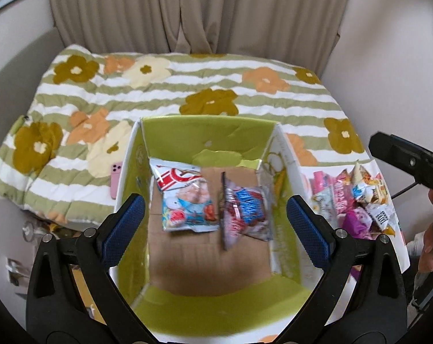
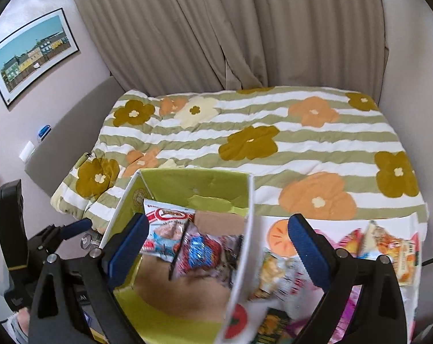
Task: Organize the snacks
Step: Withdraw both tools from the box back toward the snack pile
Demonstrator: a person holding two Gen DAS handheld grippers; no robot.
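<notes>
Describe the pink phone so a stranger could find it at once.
Start at the bed with the striped flower quilt, then find the open green-lined cardboard box at its near edge. The pink phone lies on the quilt just outside the box's left wall. It is the only flat, plain pink slab there, while the snack packets are heaped on the box's other side.

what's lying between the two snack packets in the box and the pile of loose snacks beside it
Only the box's white right wall separates the packets from the loose snack pile; the left wrist view shows it best.
</notes>
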